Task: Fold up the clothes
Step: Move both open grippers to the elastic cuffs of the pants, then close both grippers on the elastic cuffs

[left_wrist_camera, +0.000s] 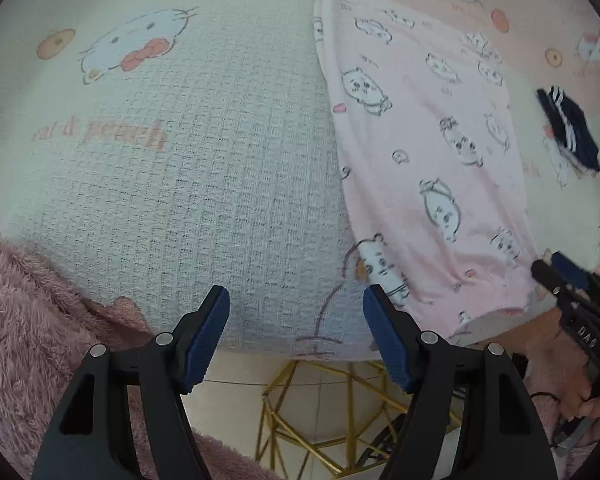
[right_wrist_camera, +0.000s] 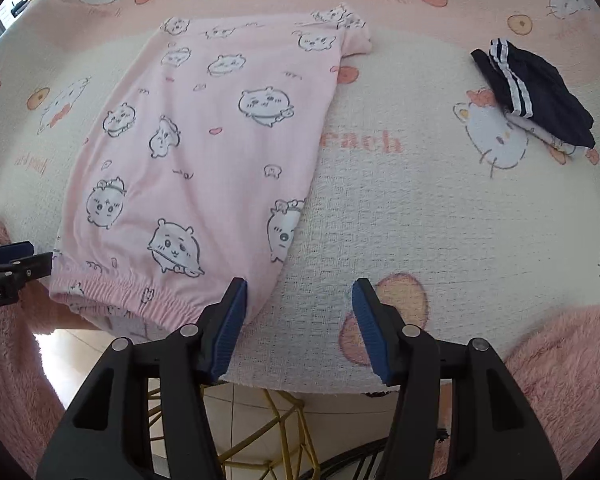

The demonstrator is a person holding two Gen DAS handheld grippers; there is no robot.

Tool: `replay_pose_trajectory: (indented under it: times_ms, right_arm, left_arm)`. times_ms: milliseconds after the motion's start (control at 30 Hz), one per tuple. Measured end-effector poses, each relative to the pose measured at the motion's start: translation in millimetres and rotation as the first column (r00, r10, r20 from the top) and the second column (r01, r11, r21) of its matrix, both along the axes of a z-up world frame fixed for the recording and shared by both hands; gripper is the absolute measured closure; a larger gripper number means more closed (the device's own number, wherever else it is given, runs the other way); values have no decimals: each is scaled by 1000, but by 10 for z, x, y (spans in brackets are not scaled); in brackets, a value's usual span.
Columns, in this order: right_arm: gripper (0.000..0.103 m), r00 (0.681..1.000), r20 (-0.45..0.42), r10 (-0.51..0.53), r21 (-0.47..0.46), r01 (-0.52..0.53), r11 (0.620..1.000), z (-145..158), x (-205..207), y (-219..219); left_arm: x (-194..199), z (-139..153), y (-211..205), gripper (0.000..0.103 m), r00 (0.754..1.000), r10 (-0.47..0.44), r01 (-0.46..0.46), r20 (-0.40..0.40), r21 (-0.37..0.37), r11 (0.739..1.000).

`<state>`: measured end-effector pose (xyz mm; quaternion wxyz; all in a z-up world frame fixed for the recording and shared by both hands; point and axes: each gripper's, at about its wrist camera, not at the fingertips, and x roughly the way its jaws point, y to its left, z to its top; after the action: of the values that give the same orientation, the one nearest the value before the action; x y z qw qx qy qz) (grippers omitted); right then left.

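Nearest, the left gripper (left_wrist_camera: 296, 336) hung over the table's front edge with its blue-padded jaws spread wide and nothing between them. The right gripper (right_wrist_camera: 299, 328) stood at the same edge, jaws parted somewhat less and also empty, its left pad just beside the corner of the pink pants' elastic waistband without pinching it. Under both — past the edge — showed a pale tiled floor (right_wrist_camera: 80, 352) and a gold wire frame (left_wrist_camera: 320, 420). Fluffy pink fabric (left_wrist_camera: 24, 320) filled the lower corners of both views, and a bare hand (left_wrist_camera: 572, 364) held the right gripper's handle.

The table was covered by a waffle-weave cloth (right_wrist_camera: 420, 220), cream in the middle and pink toward the far edge, printed with cartoon cats, peaches and lettering. The pink pants (right_wrist_camera: 204, 152), patterned with small cartoon animals, lay flat with the waistband at the front edge and the legs reaching toward the far side. Well apart, toward the far right corner, a folded dark garment (right_wrist_camera: 540, 96) with white stripes rested on a lighter folded piece.
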<state>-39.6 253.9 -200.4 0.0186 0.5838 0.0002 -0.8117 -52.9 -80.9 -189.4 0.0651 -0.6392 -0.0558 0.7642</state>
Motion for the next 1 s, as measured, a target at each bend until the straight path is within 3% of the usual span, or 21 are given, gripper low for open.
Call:
replay_pose_trajectory:
  times_ms: [133, 233, 300, 433, 533, 600, 633, 667, 700, 767, 833, 900, 933, 967, 1000]
  right_arm:
    - [48, 999, 27, 27, -12, -27, 1000, -82, -31, -126]
    - [48, 995, 71, 70, 27, -72, 997, -181, -17, -307]
    - [48, 994, 83, 71, 22, -73, 997, -189, -18, -324]
    - [48, 998, 65, 15, -72, -10, 997, -105, 10, -178]
    - [48, 999, 43, -26, -179, 33, 983, -32, -2, -76]
    - [48, 997, 66, -38, -280, 55, 958, -61, -19, -50]
    - [49, 995, 91, -38, -300, 64, 952, -107, -16, -57]
    - [49, 992, 117, -38, -300, 72, 951, -157, -9, -70]
    - [51, 989, 143, -40, -227, 72, 971, -223, 10, -102]
    - [51, 984, 171, -52, -137, 76, 988, -296, 48, -129]
    - [52, 983, 169, -75, -141, 99, 985, -264, 69, -94]
    - [51, 980, 167, -105, -169, 133, 977, -250, 83, -39]
    - [50, 979, 169, -116, -194, 149, 970, -251, 87, -12]
    - [50, 976, 182, -117, -252, 161, 954, -278, 85, 10]
    - [50, 974, 195, -117, -309, 174, 935, -306, 82, 33]
  left_arm:
    - [-62, 63, 186, 31, 995, -67, 67, -78, -1, 998]
    - [-123, -113, 273, 31, 994, -107, 108, 14, -109, 988]
    - [-50, -138, 220, 31, 996, -84, 86, 25, -126, 988]
    - [46, 57, 62, 31, 998, -67, 68, -22, 40, 997]
    - [88, 51, 91, 31, 998, -55, 55, -1, 177, 983]
    - [147, -30, 113, 31, 998, -53, 42, 45, 216, 975]
    - [199, -87, 142, 32, 996, -54, 41, 64, 190, 981]
    - [229, -125, 186, 40, 996, -47, 38, 75, 124, 992]
    - [138, -103, 330, 46, 996, -50, 45, 73, 76, 996]
    - [190, -74, 326, 47, 995, -50, 46, 81, 46, 998]
    - [250, -51, 247, 47, 996, -24, 21, 89, 35, 999]
    - [290, -33, 80, 47, 993, 31, -52, 115, 182, 982]
    - [296, -54, 15, 47, 988, 60, -99, 144, 274, 957]
    - [307, -81, -29, 47, 983, 80, -132, 166, 330, 935]
    - [325, -106, -49, 47, 980, 81, -139, 180, 335, 932]
